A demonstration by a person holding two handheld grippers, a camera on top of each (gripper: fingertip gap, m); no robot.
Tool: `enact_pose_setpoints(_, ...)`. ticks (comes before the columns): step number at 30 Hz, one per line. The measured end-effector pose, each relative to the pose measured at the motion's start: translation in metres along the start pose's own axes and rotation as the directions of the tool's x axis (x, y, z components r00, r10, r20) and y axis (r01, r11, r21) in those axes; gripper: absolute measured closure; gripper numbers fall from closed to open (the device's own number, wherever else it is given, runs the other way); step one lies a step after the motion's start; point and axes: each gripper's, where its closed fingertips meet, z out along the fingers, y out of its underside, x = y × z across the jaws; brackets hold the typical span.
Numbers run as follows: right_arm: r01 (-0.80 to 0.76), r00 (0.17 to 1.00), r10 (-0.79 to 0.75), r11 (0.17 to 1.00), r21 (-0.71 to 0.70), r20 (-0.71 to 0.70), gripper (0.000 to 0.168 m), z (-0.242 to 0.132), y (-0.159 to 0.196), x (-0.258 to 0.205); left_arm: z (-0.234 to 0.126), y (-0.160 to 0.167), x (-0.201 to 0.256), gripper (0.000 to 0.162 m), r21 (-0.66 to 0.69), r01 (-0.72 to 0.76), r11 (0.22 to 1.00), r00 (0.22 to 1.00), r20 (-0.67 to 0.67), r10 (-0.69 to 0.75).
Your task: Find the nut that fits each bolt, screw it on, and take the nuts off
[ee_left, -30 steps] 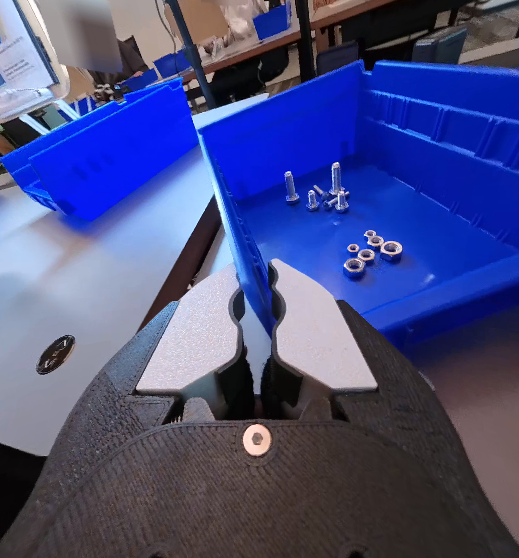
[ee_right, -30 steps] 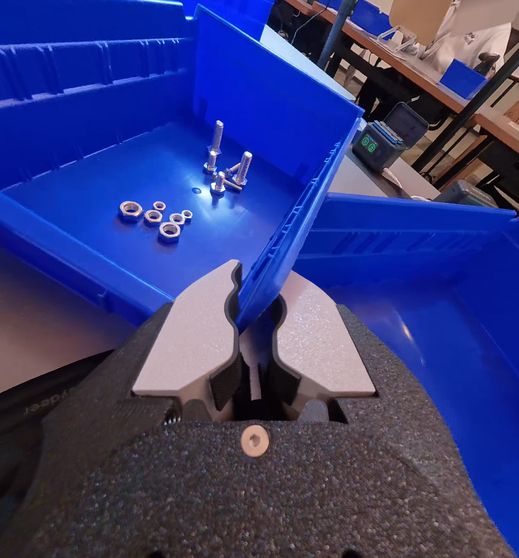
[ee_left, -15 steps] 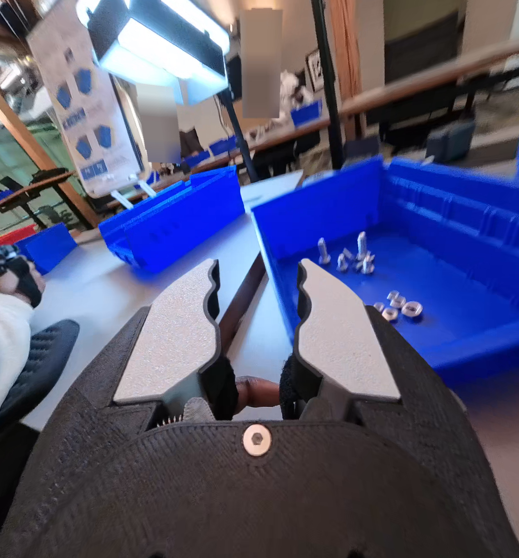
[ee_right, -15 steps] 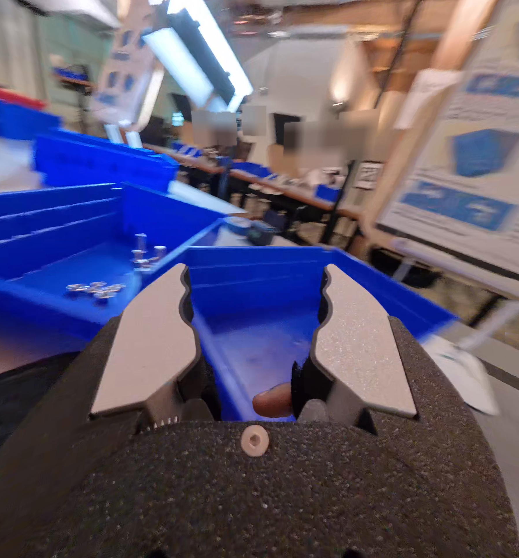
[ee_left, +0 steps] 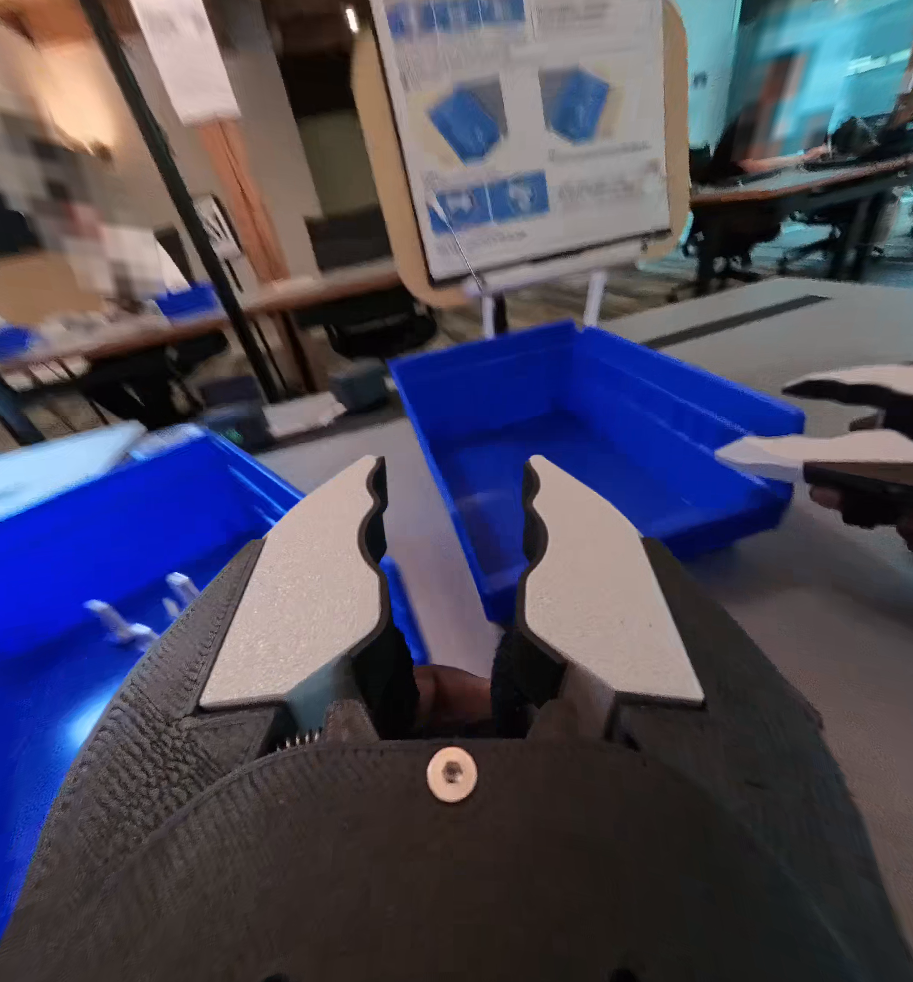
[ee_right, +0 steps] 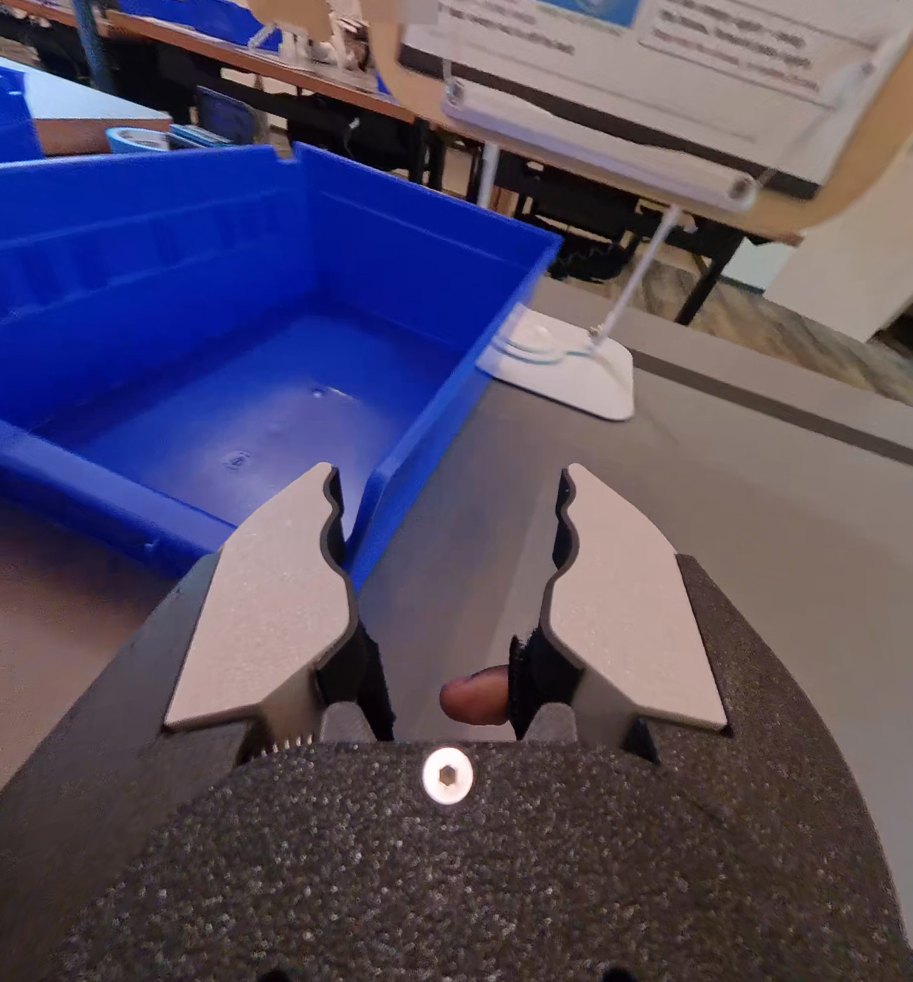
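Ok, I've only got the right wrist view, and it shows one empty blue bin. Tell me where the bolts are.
Observer: The left wrist view shows the bolts, blurred, in a second blue bin left of the empty bin.
Operator: Now give me the left gripper.
Observer: The left gripper is open, jaws apart with nothing between them, aimed at the strip of table between the two bins.

Table (ee_right: 709,531): bare grey top right of right bin (ee_right: 433,255), passable. Gap between left bin (ee_left: 98,510) and right bin: narrow strip. Obstacles: bin walls; sign base (ee_right: 565,366) behind right bin; bolts (ee_left: 124,621) in left bin.
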Motion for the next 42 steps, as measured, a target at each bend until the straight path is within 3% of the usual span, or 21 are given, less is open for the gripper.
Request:
enact_pose_setpoints(5, -0.111, 0.989, 0.117, 0.991, -0.075, 0.086, 0.09, -0.006, 0.012, 0.019, 0.043, 0.055, 0.041, 0.113, -0.238, 0.064, 0.969, 0.994, -0.07, -0.083)
enact_pose_setpoints(11, -0.096, 0.963, 0.134, 0.982, -0.165, 0.233, 0.113, 0.009, 0.013, 0.007, 0.076, 0.084, 0.047, 0.113, -0.376, 0.095, 0.922, 0.991, -0.056, -0.125)
enact_pose_setpoints(15, -0.002, 0.963, 0.054, 0.981, -0.194, 0.264, 0.135, 0.014, 0.017, -0.002, 0.081, 0.08, 0.033, 0.142, -0.359, 0.055, 0.932, 0.998, 0.019, -0.052)
enact_pose_setpoints(17, 0.069, 0.972, -0.024, 0.98, -0.189, 0.232, 0.147, 0.016, 0.02, -0.001, 0.083, 0.081, 0.031, 0.149, -0.365, 0.03, 0.931, 0.999, 0.04, -0.017)
enact_pose_setpoints(21, 0.218, 0.972, -0.197, 0.957, -0.189, 0.128, 0.154, 0.011, 0.022, 0.011, 0.083, 0.071, 0.036, 0.152, -0.341, -0.067, 0.938, 0.993, 0.064, 0.094)
enact_pose_setpoints(28, 0.236, 0.972, -0.232, 0.948, -0.211, 0.044, 0.155, -0.031, 0.013, 0.054, 0.088, 0.036, 0.077, 0.152, -0.302, -0.137, 0.943, 0.991, -0.044, 0.13)
enact_pose_setpoints(33, 0.243, 0.96, -0.27, 0.939, -0.244, -0.081, 0.155, -0.069, 0.01, 0.114, 0.108, 0.016, 0.135, 0.15, -0.238, -0.166, 0.957, 0.977, -0.17, 0.127)
enact_pose_setpoints(42, 0.196, 0.911, -0.271, 0.948, -0.252, -0.311, 0.157, -0.114, 0.037, 0.237, 0.165, -0.007, 0.26, 0.148, -0.095, -0.244, 0.965, 0.917, -0.348, 0.197)
